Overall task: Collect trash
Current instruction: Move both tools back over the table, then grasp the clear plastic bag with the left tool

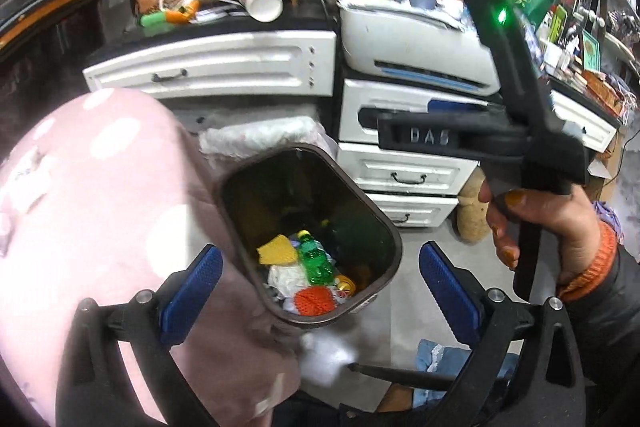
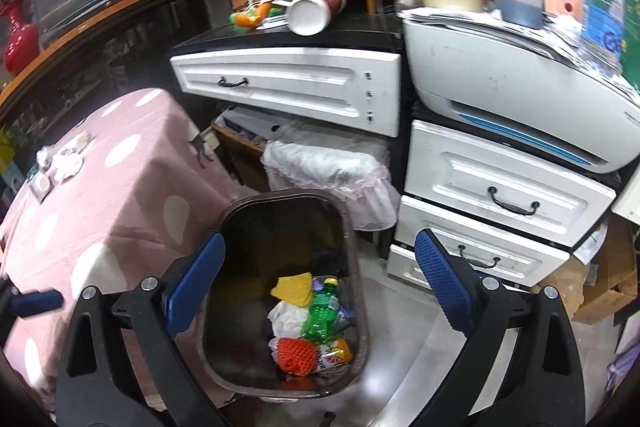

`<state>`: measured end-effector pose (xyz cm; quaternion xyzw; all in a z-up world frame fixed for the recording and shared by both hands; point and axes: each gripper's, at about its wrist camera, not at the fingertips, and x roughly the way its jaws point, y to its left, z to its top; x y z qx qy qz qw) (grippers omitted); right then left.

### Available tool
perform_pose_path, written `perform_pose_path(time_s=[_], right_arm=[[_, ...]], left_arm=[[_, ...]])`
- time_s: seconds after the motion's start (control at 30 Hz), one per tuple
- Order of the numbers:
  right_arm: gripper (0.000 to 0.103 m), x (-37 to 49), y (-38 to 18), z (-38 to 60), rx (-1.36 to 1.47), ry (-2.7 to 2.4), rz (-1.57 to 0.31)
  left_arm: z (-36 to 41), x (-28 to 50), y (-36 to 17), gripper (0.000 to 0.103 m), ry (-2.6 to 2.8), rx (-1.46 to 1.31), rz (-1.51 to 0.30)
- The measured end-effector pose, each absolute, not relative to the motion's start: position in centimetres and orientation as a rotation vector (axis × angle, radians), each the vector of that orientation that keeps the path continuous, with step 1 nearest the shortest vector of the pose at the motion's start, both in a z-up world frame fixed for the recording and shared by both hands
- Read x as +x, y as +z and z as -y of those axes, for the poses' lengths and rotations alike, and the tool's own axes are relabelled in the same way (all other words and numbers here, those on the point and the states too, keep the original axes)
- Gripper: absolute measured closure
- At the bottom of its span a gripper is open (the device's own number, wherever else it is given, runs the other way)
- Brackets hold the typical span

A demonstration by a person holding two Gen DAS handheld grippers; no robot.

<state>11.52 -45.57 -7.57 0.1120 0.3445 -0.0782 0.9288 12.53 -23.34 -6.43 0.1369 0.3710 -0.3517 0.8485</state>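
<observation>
Both grippers hang above a brown trash bin (image 2: 286, 291) on the floor, just right of a pink polka-dot table (image 2: 100, 187). The left gripper (image 1: 320, 291) and right gripper (image 2: 320, 281) each have blue pads spread apart, holding nothing. The bin holds a green bottle (image 2: 320, 315), yellow and orange foam nets, and white wrappers. Crumpled white scraps (image 2: 64, 159) lie on the table's far left; the next grab likely belongs there, approached from above with the pads wide.

One brown bin (image 2: 224, 307); inside, one green bottle (image 2: 320, 315), one yellow net (image 2: 292, 287), one orange net (image 2: 296, 351).
</observation>
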Motion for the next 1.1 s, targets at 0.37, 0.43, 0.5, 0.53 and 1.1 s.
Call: perform_pose_path(time_s=[0.37, 0.43, 0.5, 0.53, 1.1], right_arm=[[0.009, 14.0, -5.7, 37.8, 0.135, 0.014, -0.728], [0.009, 14.8, -5.3, 36.0, 0.123, 0.061, -0.733], [0.009, 15.5, -4.9, 33.9, 0.107, 0.113, -0.736], [0.009, 15.8, -4.7, 33.0, 0.098, 0.136, -0.738], [0.009, 21.6, -2.5, 13.7, -0.116, 0.539, -0.789]], left_arm=[[13.2, 15.9, -4.2, 0.006, -0.533, 0.203, -0.752], [11.0, 16.7, -4.0, 0.006, -0.482, 0.179, -0.752], [8.9, 17.4, -3.7, 0.006, -0.432, 0.166, -0.750], [7.7, 17.8, -3.6, 0.006, -0.401, 0.163, -0.748], [-9.7, 28.4, -1.7, 0.006, 0.004, 0.027, -0.775]])
